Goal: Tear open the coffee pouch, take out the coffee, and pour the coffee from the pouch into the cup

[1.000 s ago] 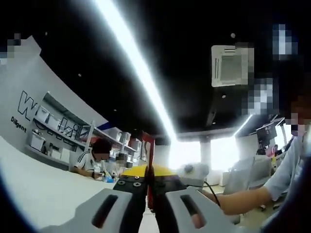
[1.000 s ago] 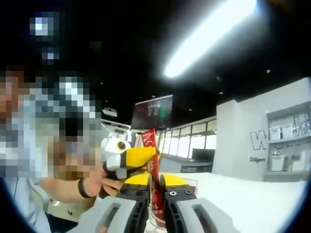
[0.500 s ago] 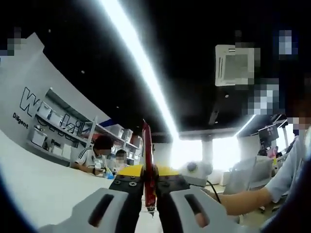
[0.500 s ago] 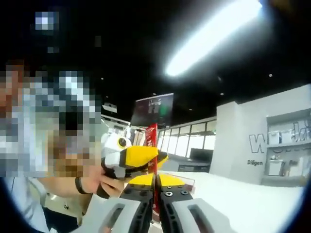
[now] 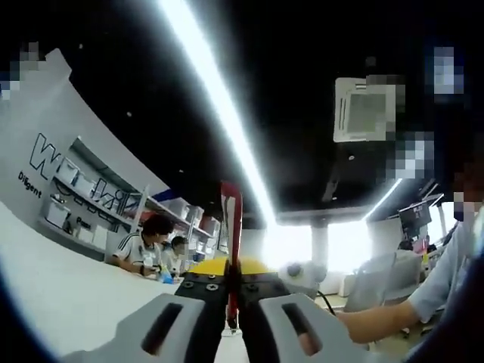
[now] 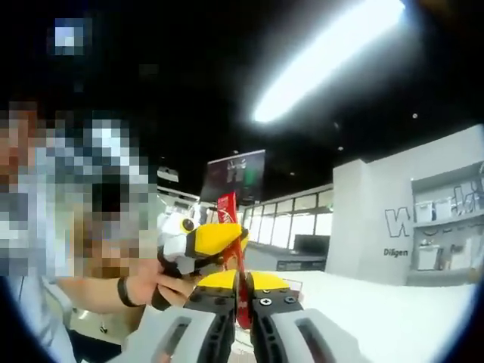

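Note:
A thin red coffee pouch [image 5: 231, 219] stands edge-on between my left gripper's [image 5: 231, 286] jaws, which are shut on it. Just behind it are the yellow tips of my right gripper [image 5: 227, 265], held by a hand [image 5: 367, 325]. In the right gripper view the same red pouch [image 6: 228, 206] rises from my right gripper [image 6: 240, 291], also shut on it. My left gripper [image 6: 212, 240], yellow and white, meets the pouch from the left, with a hand [image 6: 144, 291] around its grip. Both views point up towards the ceiling.
A white tabletop [image 5: 60, 291] [image 6: 378, 314] lies below the grippers. Two people [image 5: 147, 246] sit at its far side, in front of wall shelves [image 5: 83, 204]. A long ceiling light [image 5: 219, 113] runs overhead. A dark hanging screen [image 6: 234, 175] is behind the pouch.
Both grippers stay shut on the pouch. Its top edge looks a little wider in the left gripper view than half a second ago. Both views have shifted slightly.

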